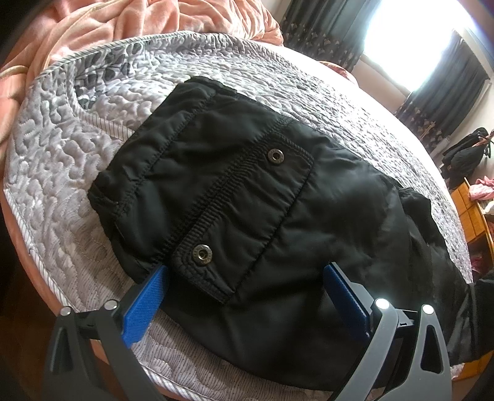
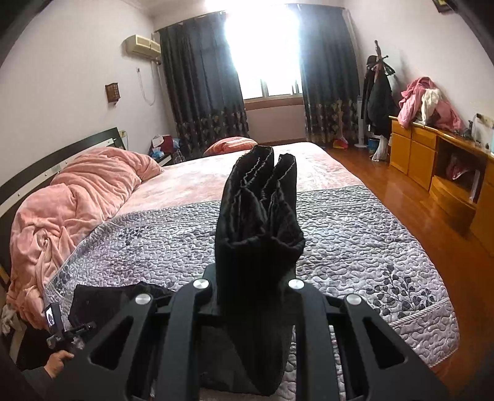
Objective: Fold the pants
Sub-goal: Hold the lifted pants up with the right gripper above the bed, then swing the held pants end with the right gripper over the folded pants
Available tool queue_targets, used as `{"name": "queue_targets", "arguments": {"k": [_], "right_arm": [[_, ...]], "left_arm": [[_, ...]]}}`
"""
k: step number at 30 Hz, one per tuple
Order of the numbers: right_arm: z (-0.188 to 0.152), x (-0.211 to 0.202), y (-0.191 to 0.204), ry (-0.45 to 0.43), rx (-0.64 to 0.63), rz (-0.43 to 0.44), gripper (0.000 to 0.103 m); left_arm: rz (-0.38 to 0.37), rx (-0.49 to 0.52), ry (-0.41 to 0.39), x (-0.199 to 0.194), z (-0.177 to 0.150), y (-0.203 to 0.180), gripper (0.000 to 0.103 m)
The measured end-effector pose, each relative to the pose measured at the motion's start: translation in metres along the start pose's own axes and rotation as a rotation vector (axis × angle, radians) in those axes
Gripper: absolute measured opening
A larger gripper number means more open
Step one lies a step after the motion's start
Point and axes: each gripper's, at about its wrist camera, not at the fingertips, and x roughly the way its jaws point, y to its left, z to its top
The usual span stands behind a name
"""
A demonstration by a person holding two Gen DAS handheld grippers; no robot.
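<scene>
Two views, left wrist first. We see the black pants [image 1: 247, 197] flat on the grey quilted bedspread [image 1: 61, 172], waistband end away from us, with two metal snaps [image 1: 202, 254] on a stitched flap along an elastic ribbed band. Our left gripper [image 1: 244, 277] sits at the near edge of the pants with its blue fingers [image 1: 145, 305] spread wide, straddling the flap corner and clamping nothing. The pants' long axis runs from the far waistband toward lower right, past the right finger and off toward the bed edge. Fabric looks like thin, slightly shiny nylon, puckered at the seams; the bedspread is a bumpy pebble quilt. A pink fleece blanket [image 1: 123, 18] lies beyond the bedspread.

Right wrist view: our right gripper [image 2: 250, 287] is clenched on the bunched leg end of the pants [image 2: 259, 216], which stands up between the jaws as a pleated black column, hems on top. The rest of the pants lies low left of this gripper, near the person's hand [image 2: 58, 362] holding the left tool.

Our read: the right hand owns the free leg end, so the coming fold turns on carrying that end along the long axis toward the waistband, while the left stays near that end, open. Slippery cloth may slide off the stack.
</scene>
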Motion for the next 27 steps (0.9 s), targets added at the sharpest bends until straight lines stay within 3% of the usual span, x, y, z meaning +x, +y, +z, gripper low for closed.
{"name": "queue_targets", "arguments": {"k": [27], "right_arm": [[-0.017, 0.041, 0.088, 0.116, -0.227, -0.037, 0.016]], "left_arm": [[-0.051, -0.012, 0.003, -0.004, -0.001, 0.005, 0.099]]}}
